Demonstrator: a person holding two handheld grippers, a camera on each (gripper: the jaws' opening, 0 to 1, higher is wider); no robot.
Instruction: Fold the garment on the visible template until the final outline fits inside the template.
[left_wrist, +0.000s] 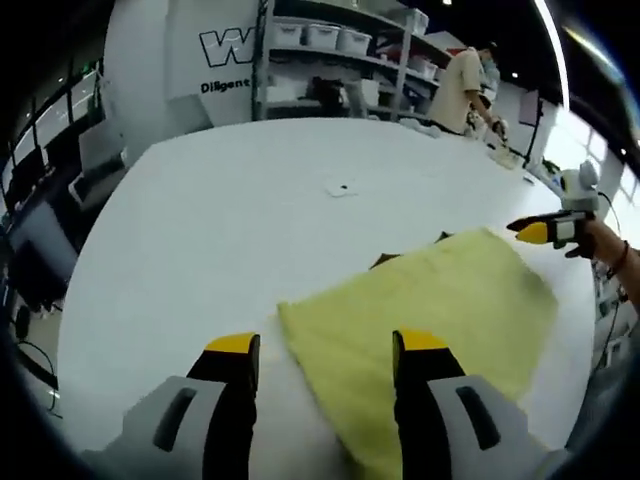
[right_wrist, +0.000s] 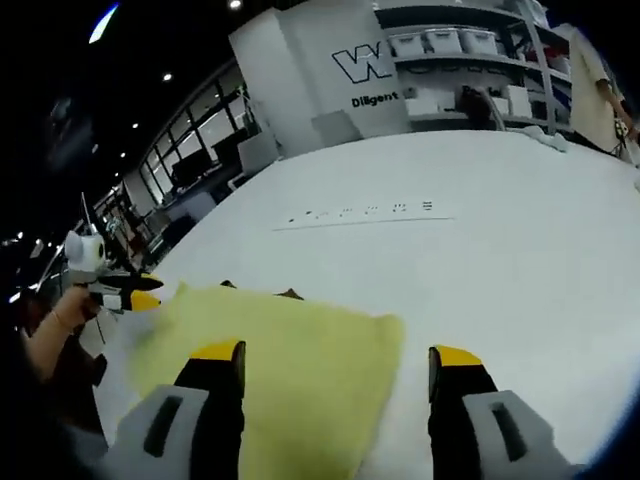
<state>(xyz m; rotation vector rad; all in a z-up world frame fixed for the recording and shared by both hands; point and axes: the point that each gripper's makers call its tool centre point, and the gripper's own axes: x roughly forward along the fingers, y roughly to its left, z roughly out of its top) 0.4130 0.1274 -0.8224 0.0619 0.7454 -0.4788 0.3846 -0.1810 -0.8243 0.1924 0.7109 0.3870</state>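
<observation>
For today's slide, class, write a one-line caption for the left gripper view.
Open left tongs hover over a yellow garment on a white table, right tongs at its far edge.

On the white table (left_wrist: 230, 220), the yellow garment (left_wrist: 430, 320) lies flat, its near corner between the left gripper's (left_wrist: 328, 362) spread jaws, while the right gripper (left_wrist: 545, 233) hovers at its far edge.
</observation>
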